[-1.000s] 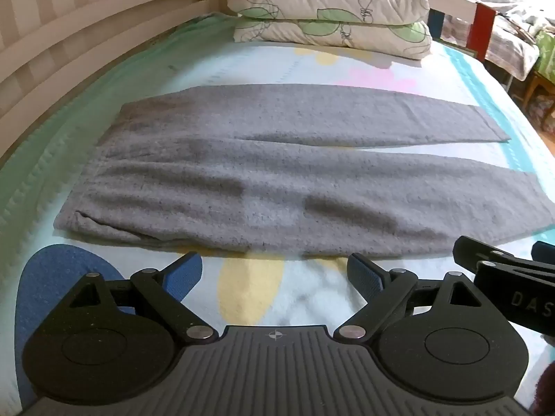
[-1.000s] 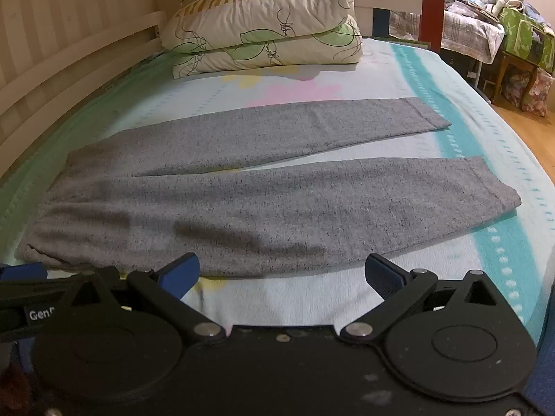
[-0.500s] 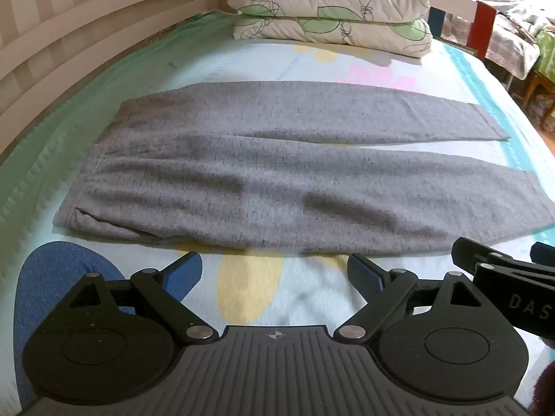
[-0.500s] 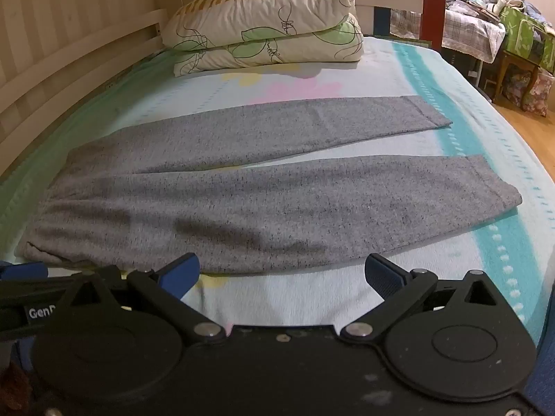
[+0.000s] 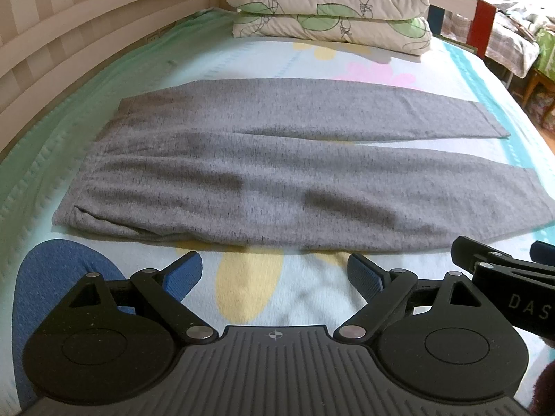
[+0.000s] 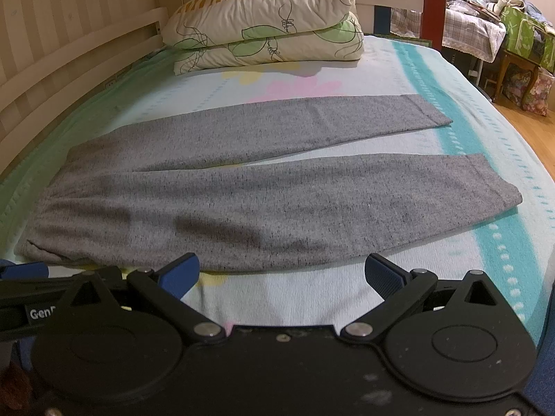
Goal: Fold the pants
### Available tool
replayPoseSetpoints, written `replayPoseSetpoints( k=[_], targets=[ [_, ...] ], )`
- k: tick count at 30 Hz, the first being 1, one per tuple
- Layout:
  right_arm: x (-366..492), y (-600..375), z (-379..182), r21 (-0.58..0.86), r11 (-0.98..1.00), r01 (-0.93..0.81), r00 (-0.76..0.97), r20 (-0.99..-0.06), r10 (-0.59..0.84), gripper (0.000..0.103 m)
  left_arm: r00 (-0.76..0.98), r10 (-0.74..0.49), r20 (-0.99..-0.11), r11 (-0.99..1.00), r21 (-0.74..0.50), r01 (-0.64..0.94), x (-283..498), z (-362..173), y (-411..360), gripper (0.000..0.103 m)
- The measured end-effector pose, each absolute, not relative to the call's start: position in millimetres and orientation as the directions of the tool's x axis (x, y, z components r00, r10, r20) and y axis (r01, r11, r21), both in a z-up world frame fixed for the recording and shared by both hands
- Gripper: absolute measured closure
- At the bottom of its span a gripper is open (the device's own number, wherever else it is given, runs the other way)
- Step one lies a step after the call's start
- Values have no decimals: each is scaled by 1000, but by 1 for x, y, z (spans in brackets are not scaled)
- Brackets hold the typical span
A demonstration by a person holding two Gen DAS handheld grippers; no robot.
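Observation:
Grey pants (image 5: pixel 277 180) lie flat and spread out on the bed, waistband to the left, both legs running right with a narrow gap between them. They also show in the right wrist view (image 6: pixel 263 201). My left gripper (image 5: pixel 274 272) is open and empty, just short of the near edge of the near leg. My right gripper (image 6: pixel 281 270) is open and empty, at the same near edge further right. The right gripper's side shows in the left wrist view (image 5: pixel 503 270).
The bed (image 5: pixel 249 291) has a pale patterned sheet. Two stacked pillows (image 5: pixel 329 3) lie at the far end. A slatted wooden rail (image 5: pixel 69 45) runs along the left. Beyond the bed's right side stand furniture and bags (image 6: pixel 520 41) on a wooden floor.
Both grippers have crept slightly forward toward the near edge of the pants. The pants have not moved and both grippers stay open.

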State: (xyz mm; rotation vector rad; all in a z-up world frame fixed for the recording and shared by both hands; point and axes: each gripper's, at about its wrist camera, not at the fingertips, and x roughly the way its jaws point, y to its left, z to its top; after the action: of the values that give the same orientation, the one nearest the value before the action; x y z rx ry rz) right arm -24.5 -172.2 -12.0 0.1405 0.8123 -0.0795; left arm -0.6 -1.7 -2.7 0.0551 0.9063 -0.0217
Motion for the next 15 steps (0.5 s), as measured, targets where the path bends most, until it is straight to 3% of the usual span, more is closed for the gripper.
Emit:
replayPoseSetpoints(
  k=[15],
  targets=[
    [-23,-172,-17,88,988,125,683,-730,-22,0,615,4,-788,998,41,45,-4,-11,-1,12]
  ],
)
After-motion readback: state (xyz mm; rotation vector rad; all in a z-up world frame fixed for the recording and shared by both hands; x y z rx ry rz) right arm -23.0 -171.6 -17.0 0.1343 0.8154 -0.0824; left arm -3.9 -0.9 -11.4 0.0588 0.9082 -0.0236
